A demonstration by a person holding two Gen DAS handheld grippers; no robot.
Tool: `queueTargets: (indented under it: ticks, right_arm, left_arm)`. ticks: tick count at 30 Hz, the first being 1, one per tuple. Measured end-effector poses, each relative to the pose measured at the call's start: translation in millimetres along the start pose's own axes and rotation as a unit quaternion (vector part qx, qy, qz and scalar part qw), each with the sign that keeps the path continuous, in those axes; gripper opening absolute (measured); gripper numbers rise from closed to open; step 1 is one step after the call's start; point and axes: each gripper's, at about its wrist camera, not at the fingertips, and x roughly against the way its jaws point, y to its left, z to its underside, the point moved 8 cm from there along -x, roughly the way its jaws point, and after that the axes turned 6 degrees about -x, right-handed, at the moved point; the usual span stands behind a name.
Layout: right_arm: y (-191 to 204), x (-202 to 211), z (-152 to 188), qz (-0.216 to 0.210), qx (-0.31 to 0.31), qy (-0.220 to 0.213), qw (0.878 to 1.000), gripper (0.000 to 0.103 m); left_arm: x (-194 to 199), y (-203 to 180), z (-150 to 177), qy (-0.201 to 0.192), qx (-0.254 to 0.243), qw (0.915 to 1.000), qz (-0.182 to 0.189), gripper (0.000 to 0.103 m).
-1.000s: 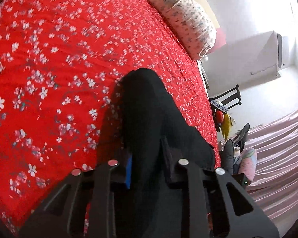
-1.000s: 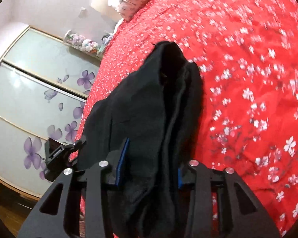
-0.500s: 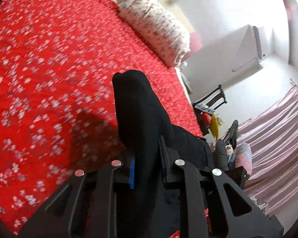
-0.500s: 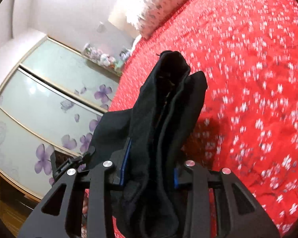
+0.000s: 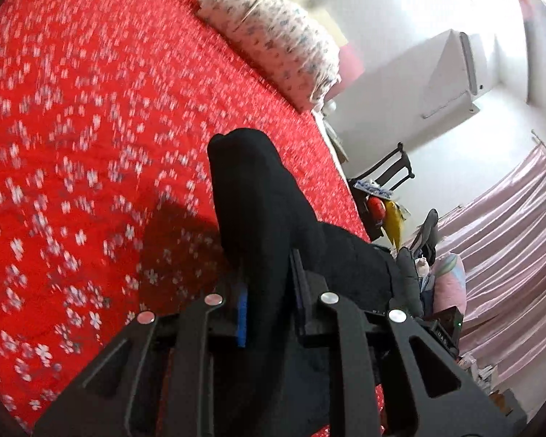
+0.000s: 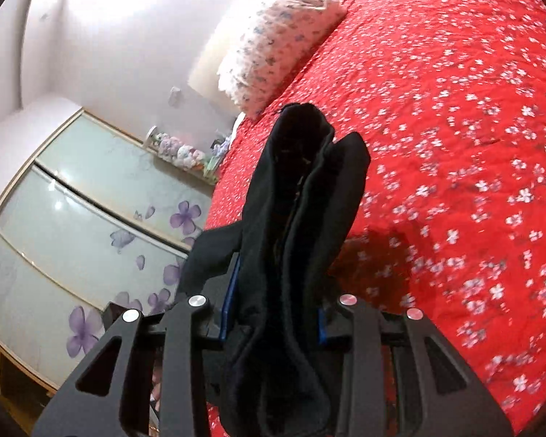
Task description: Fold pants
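Across most of both frames lay the red bedspread, with a pillow at the upper centre. At the lower centre, the black pants stood bunched above it. The left gripper was clamped on them, and the right gripper also pinched their folds.

Pants plain black, centre frame. Bedspread bright red, small white blossom print. Pillow upper centre: white, tiny blue-grey floral. Curtain right edge: pale pink. Gripper frames black, blue pads. Wardrobe doors lower left, right view: pale frosted green, purple flowers.
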Motion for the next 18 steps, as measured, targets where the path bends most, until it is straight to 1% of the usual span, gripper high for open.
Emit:
queueTargets:
  ticks: [2,3,4,7,8,9,11,13,15,17,18]
  right_arm:
    - [-10.7,-6.6,1.8,0.015,-0.010,0.004,1.000,0.034]
    - [-17.9,-10.3,2.3,0.030,-0.018,0.008,0.999,0.034]
    - [-28.8,-13.1,3.4,0.051,-0.028,0.008,0.998,0.034]
    - [-49.2,-13.5,5.5,0.069,-0.065,0.009,0.995,0.034]
    - [-53.0,-13.4,6.9,0.076,-0.073,0.009,0.994,0.036]
    - [-57.3,-13.6,8.2,0.089,-0.077,0.008,0.993,0.039]
    - [-61.7,-11.1,11.7,0.106,-0.076,0.005,0.991,0.044]
    - [-61.5,-8.0,14.6,0.121,-0.071,0.004,0.990,0.047]
    - [-60.0,-0.9,16.3,0.148,-0.070,-0.002,0.987,0.056]
    - [-56.9,11.0,13.2,0.167,-0.066,-0.024,0.983,0.063]
    - [-53.8,18.4,9.8,0.175,-0.060,-0.040,0.982,0.063]
  left_arm:
    - [-6.9,9.9,4.6,0.008,0.006,0.9999,-0.013,0.018]
    - [-11.6,18.1,7.6,0.013,0.008,0.9994,-0.030,0.018]
    - [-13.4,25.0,8.8,0.015,0.008,0.9991,-0.038,0.018]
    - [-18.3,36.9,11.3,0.013,0.016,0.9987,-0.046,0.022]
    - [-19.3,38.8,12.4,0.014,0.015,0.9985,-0.051,0.028]
    - [-19.5,41.3,13.3,0.015,0.012,0.9976,-0.067,0.042]
    - [-14.1,45.5,14.1,0.009,0.010,0.9954,-0.094,0.055]
    - [-2.6,50.6,12.4,-0.005,0.024,0.9940,-0.107,0.060]
    - [19.6,56.4,7.0,-0.036,0.045,0.9900,-0.129,0.071]
    - [40.8,53.2,0.4,-0.068,0.042,0.9878,-0.134,0.073]
    - [51.1,44.4,-1.9,-0.081,0.028,0.9879,-0.129,0.075]
